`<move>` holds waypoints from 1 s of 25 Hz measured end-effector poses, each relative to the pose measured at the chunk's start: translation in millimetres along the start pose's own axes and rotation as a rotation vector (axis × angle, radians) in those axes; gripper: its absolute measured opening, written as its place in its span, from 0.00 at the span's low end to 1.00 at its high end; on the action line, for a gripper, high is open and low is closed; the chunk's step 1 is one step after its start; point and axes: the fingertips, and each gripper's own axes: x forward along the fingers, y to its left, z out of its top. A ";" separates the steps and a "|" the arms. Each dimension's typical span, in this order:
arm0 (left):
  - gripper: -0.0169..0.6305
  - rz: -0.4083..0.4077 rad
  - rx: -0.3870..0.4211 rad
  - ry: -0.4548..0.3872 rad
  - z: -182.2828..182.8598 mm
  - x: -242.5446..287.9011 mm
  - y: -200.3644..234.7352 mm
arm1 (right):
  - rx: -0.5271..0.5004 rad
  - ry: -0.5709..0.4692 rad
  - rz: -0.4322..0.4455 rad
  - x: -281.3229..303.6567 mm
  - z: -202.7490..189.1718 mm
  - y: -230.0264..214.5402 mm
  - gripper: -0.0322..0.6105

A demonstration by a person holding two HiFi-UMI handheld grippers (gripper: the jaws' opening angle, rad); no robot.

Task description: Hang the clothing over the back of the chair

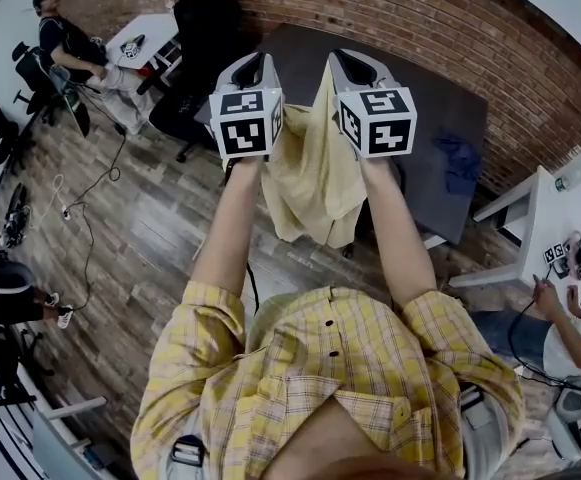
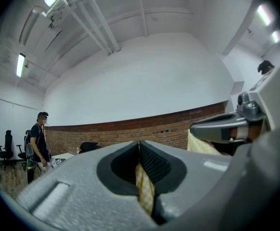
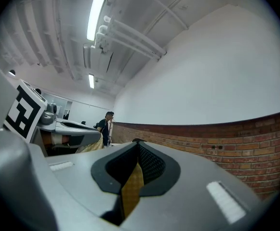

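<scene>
The shirt [image 1: 310, 183] hangs in the air above the floor [image 1: 150, 228], in front of a dark table [image 1: 440, 98]. The left gripper [image 1: 255, 61] and the right gripper [image 1: 342, 60], side by side, each clamp a fold of its top edge. A black chair [image 1: 205, 28] stands beyond, apart.

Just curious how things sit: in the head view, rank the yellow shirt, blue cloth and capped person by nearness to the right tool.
1. Yellow shirt, clamped in the right tool.
2. Blue cloth, on the dark table, right.
3. Capped person, far upper left.
</scene>
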 end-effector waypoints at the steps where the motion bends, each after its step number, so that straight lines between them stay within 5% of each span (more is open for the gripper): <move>1: 0.04 -0.003 -0.004 0.004 -2.3 3.1 0.1 | 0.005 0.006 -0.002 2.6 -2.9 -1.1 0.07; 25: 0.04 -0.085 -0.065 0.088 -50.6 55.3 -5.4 | 0.093 0.144 -0.059 44.4 -72.6 -22.1 0.07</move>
